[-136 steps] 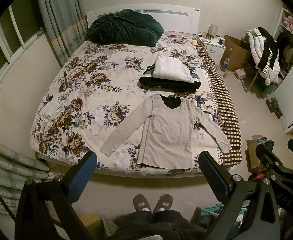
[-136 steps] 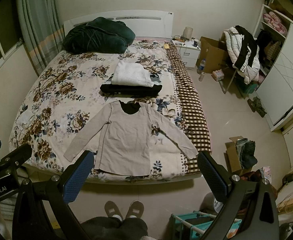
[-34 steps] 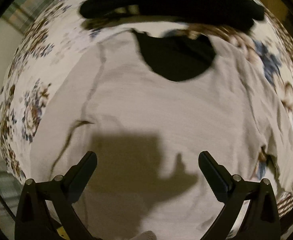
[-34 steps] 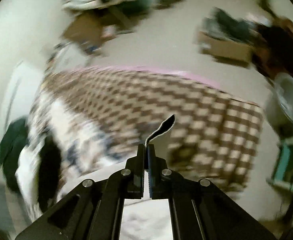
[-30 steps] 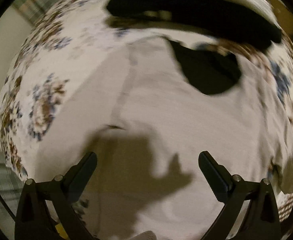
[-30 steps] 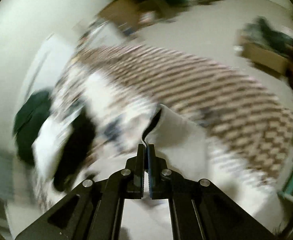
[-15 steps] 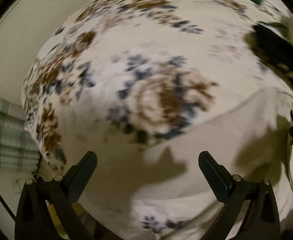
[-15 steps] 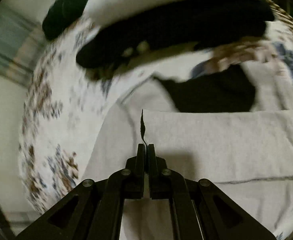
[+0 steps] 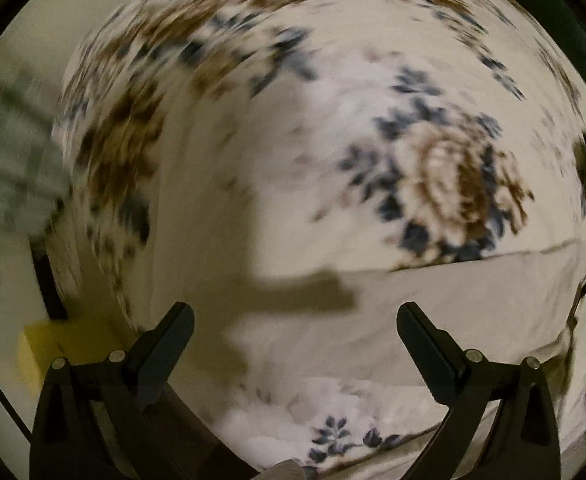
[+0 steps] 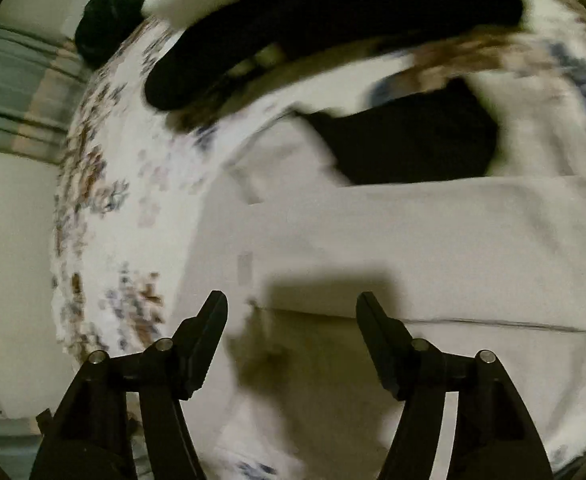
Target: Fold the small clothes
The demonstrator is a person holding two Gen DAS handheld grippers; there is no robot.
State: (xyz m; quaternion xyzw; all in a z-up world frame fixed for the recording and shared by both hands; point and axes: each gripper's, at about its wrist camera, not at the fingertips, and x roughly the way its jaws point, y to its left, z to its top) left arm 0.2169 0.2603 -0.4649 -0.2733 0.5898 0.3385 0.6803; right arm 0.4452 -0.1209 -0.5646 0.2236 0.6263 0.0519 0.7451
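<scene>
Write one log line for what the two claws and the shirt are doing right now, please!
left claw: open above sleeve | right claw: open, empty | beige shirt: one sleeve folded across chest | flowery bedspread

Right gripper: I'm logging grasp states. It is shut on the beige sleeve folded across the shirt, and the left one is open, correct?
Not quite. The right gripper is open, as the right wrist view shows: its fingers stand apart above the beige sleeve, gripping nothing. The left gripper is open.

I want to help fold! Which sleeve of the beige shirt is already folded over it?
The sleeve below the black neckline lies across the beige shirt. The other sleeve still stretches flat on the flowery bedspread.
</scene>
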